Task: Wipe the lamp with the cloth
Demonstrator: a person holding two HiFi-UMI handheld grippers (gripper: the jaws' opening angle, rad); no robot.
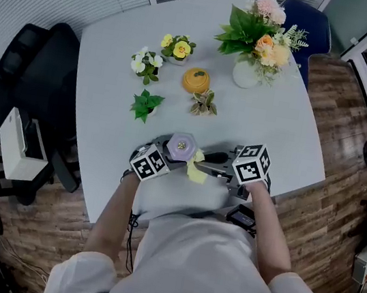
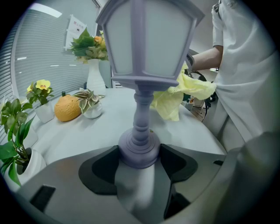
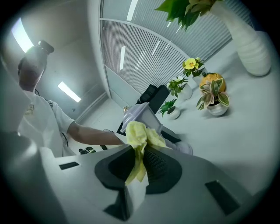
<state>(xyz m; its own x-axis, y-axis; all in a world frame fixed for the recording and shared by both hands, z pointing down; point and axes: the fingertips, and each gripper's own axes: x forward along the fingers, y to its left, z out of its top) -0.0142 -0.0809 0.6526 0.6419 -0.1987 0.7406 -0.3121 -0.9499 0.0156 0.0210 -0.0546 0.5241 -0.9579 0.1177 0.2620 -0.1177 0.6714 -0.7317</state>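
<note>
A lavender lantern-style lamp (image 1: 182, 146) stands upright near the front edge of the white table (image 1: 276, 129). My left gripper (image 1: 169, 154) is shut on its round base, which sits between the jaws in the left gripper view (image 2: 139, 151) with the lamp head (image 2: 142, 43) towering above. A yellow cloth (image 1: 196, 169) is pinched in my right gripper (image 1: 203, 170), which is shut on it. The cloth (image 2: 181, 94) touches the lamp's right side just under the head. In the right gripper view the cloth (image 3: 140, 135) bunches out of the jaws against the lamp (image 3: 139, 114).
Farther back on the table stand a white vase of flowers (image 1: 247, 73), an orange ornament (image 1: 196, 80), a small leafy pot (image 1: 204, 103) and three potted plants (image 1: 146, 104). Black chairs (image 1: 35, 77) sit at the left, a blue chair (image 1: 306, 24) behind.
</note>
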